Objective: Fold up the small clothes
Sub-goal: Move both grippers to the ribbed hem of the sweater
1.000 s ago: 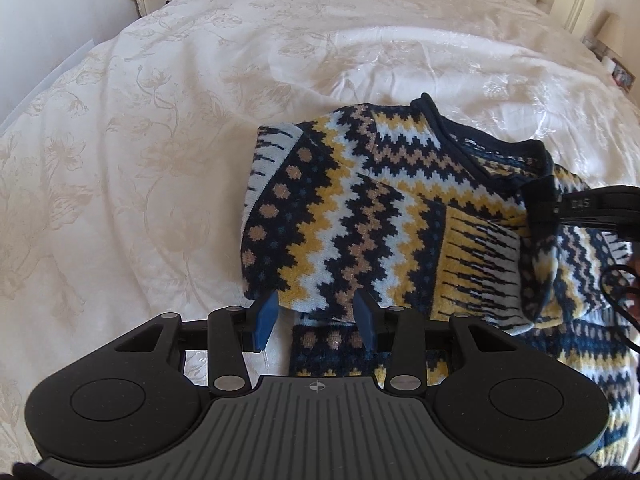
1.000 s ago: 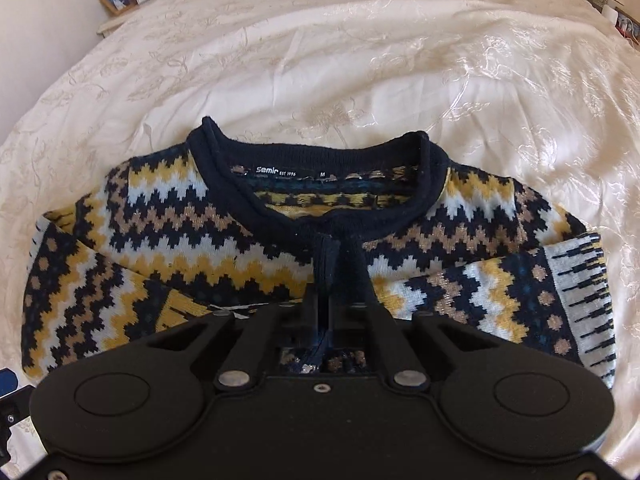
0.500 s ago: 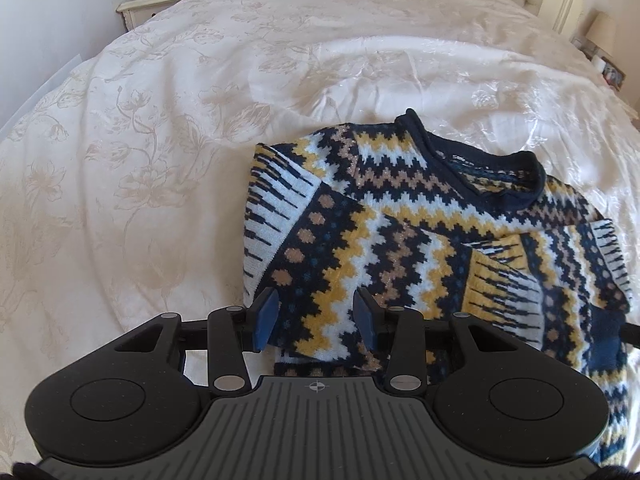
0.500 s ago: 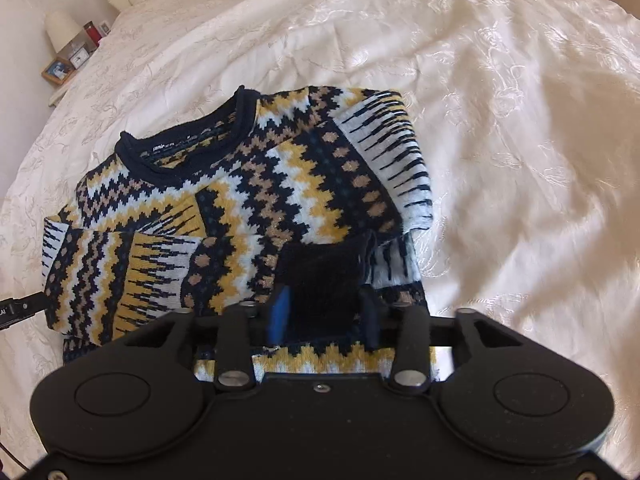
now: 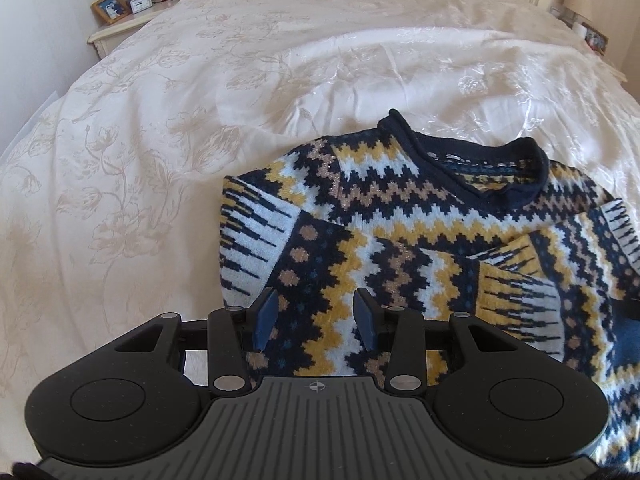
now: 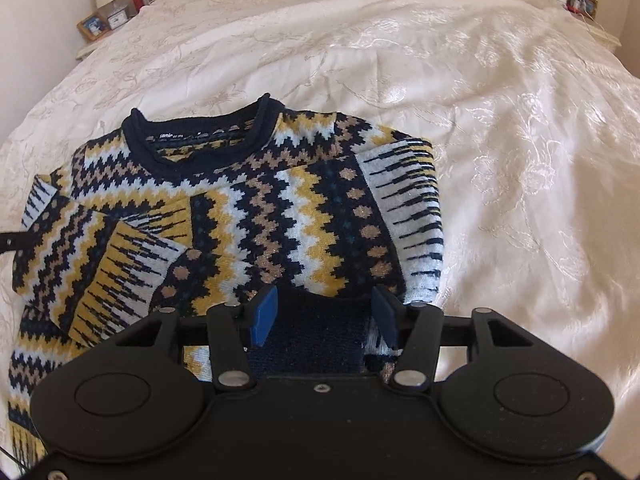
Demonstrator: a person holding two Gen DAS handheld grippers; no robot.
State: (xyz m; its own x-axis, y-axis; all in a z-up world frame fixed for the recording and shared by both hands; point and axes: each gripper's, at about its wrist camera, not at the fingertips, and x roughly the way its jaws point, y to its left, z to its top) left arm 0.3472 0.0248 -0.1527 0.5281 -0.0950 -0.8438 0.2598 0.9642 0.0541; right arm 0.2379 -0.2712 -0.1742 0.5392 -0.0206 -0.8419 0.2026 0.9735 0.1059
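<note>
- Knit, navy with yellow, white and tan zigzags: one sweater [image 5: 400, 232] is laid flat on the cream floral bedspread [image 5: 160, 140], collar [image 6: 200, 136] pointed toward the headboard.
- Both sleeves are seen folded in across the chest; side edges are roughly straight.
- No containers are seen.
- Left gripper [image 5: 316, 316]: blue pads are held apart, nothing between them, positioned over the near left part of the sweater; contact cannot be told.
- Right gripper [image 6: 325, 314]: fingers are spread wide, with a dark navy band of the sweater [image 6: 316, 332] lying between them, not pinched.
- Open bedspread is available on the left, right and far sides of the sweater.
- Left nightstand [image 5: 120, 28]: one lamp, one red bottle, one clock and one photo frame [image 5: 110, 8] are counted.
</note>
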